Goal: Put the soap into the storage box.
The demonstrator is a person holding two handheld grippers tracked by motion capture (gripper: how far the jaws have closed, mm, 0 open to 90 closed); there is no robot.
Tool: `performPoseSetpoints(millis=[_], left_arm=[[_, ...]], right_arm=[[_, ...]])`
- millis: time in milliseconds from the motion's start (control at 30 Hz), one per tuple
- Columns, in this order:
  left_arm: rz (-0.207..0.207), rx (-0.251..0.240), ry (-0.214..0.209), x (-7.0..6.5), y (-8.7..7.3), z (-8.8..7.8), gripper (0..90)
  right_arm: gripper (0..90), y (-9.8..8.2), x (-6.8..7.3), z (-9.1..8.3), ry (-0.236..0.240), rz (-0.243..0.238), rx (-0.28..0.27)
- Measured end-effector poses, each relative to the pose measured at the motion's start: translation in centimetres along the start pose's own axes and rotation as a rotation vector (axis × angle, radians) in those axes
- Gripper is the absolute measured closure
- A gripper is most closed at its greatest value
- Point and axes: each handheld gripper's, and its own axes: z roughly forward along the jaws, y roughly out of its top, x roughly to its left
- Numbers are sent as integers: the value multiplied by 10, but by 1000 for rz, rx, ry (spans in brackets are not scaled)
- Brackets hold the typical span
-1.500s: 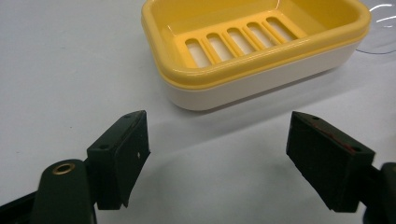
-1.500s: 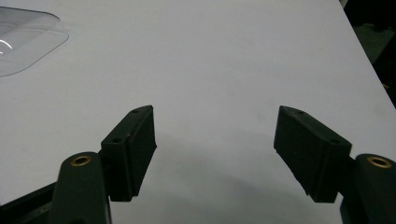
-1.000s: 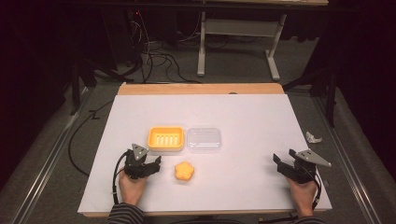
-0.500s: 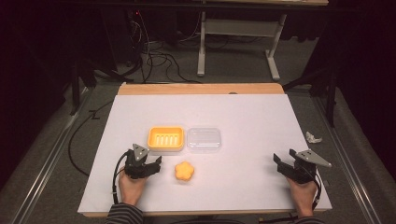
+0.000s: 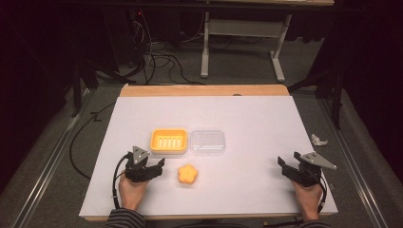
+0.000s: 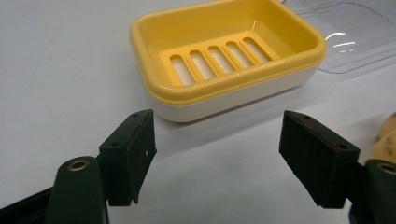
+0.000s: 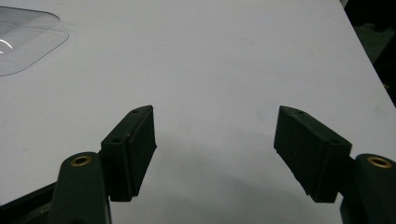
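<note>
A yellow soap dish (image 5: 168, 140) with a slotted insert stands near the middle of the white table (image 5: 204, 118); the left gripper view has that dish (image 6: 224, 56) just beyond the jaws. To its right lies a clear plastic lid (image 5: 207, 141) (image 6: 355, 32) (image 7: 23, 37). An orange flower-shaped soap (image 5: 187, 174) rests on the table in front of them, its edge (image 6: 385, 140) at the right of the left gripper view. My left gripper (image 5: 151, 167) (image 6: 217, 154) rests open left of the soap. My right gripper (image 5: 289, 167) (image 7: 215, 149) rests open near the right front, with bare table between its jaws.
A crumpled white scrap (image 5: 318, 139) lies off the table's right edge. Beyond the far wooden edge (image 5: 204, 90) are cables (image 5: 157, 61) and a metal stand (image 5: 242, 42) on the floor. The table's far half is bare white surface.
</note>
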Motion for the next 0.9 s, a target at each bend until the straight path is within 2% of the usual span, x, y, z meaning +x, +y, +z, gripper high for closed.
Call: performPoseSetpoints(millis=[167, 267, 300, 400, 800, 900], left_arm=[[-20, -22, -17, 0, 3, -6, 270], [-14, -18, -12, -1, 4, -8, 266], [-27, -16, -40, 0, 6, -10, 253], [-50, -30, -66, -1, 10, -13, 239], [-28, -7, -109, -9, 14, -16, 183], [-7, 6, -116, -14, 16, -16, 159]], right_arm=[[297, 0, 0, -1, -2, 3, -3], [297, 0, 0, 0, -3, 2, -3], [297, 0, 0, 0, -2, 1, -2], [296, 0, 0, -1, -1, 2, -3], [296, 0, 0, 0, 1, -1, -2], [296, 0, 0, 1, 1, -3, 6]])
